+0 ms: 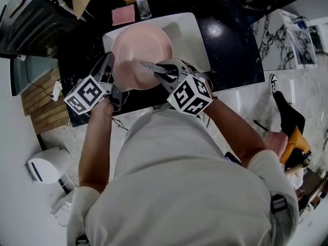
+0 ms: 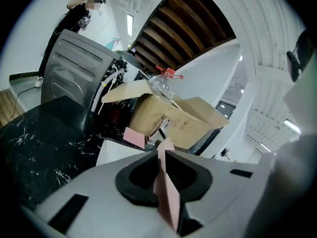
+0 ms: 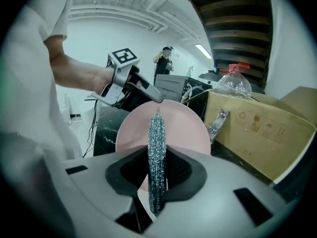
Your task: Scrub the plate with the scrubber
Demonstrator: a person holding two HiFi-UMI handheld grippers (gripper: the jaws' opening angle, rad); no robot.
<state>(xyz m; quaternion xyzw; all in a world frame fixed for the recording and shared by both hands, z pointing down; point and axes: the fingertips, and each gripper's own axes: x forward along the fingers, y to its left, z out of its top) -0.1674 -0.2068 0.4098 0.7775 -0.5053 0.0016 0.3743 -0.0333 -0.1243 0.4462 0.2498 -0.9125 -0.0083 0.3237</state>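
Note:
A pink plate (image 1: 141,53) is held tilted over a white basin (image 1: 192,35). My left gripper (image 1: 114,76) is shut on the plate's near-left rim. In the left gripper view that rim (image 2: 168,197) shows edge-on between the jaws (image 2: 162,155). My right gripper (image 1: 171,69) is shut on a thin glittery silver scrubber (image 1: 154,66), which reaches leftward across the plate's face. In the right gripper view the scrubber (image 3: 157,133) stands upright between the jaws (image 3: 157,152), with the plate (image 3: 183,128) right behind it and the left gripper (image 3: 133,88) at the plate's far edge.
The basin sits in a black marbled counter (image 1: 230,40). A pink pad (image 1: 123,14) and a bottle (image 1: 142,5) lie behind the basin. An open cardboard box (image 3: 257,128) with a red-capped plastic bottle (image 3: 233,83) stands at the right. A person (image 3: 166,58) stands far back.

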